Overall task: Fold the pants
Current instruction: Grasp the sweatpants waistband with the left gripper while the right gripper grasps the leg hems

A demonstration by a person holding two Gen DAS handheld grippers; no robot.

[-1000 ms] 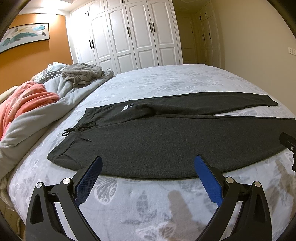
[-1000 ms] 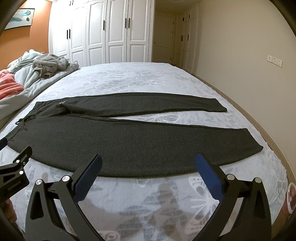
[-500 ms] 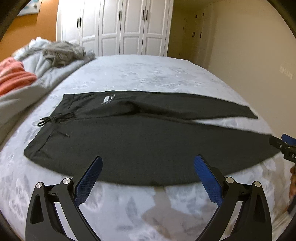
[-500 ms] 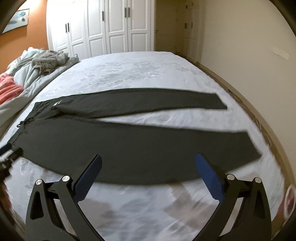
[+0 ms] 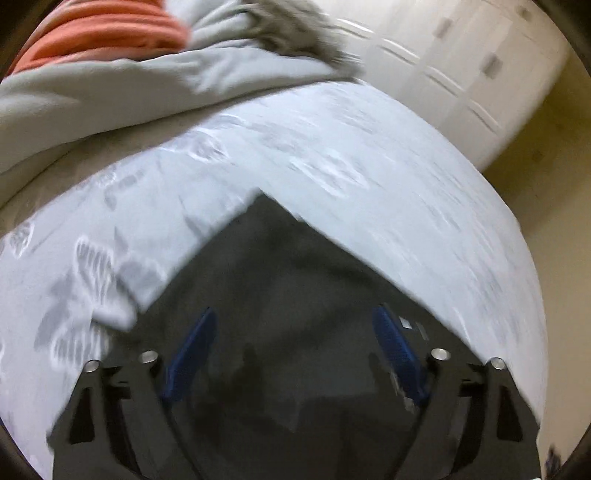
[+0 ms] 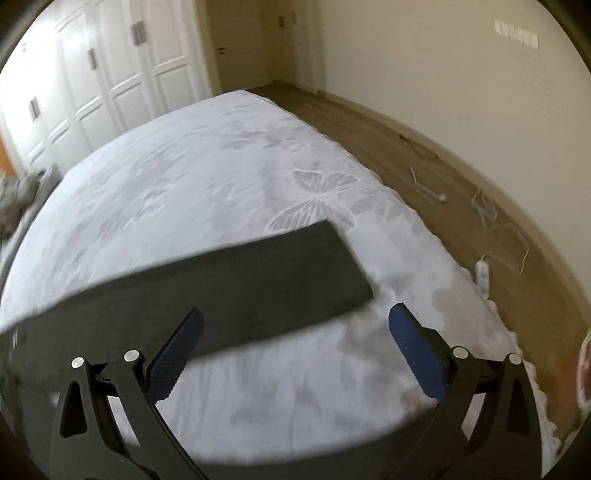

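Note:
Dark grey pants lie flat on the white patterned bed. In the left wrist view their waist corner [image 5: 273, 266] fills the lower middle, and my left gripper [image 5: 295, 354] is open right over it, blue pads on both sides. In the right wrist view a pant leg's cuff end [image 6: 295, 269] lies just ahead of my right gripper [image 6: 295, 350], which is open and holds nothing. Both views are motion-blurred.
A grey duvet [image 5: 110, 85] with an orange blanket [image 5: 103, 29] and a grey garment [image 5: 295, 37] lies at the bed's head. White wardrobes [image 6: 103, 74] stand behind. The bed's right edge [image 6: 480, 288] drops to a wooden floor with cables [image 6: 491, 221].
Both grippers have moved apart and closer to the bed: the left one over the waist end, the right one toward the cuff end. Both stay open.

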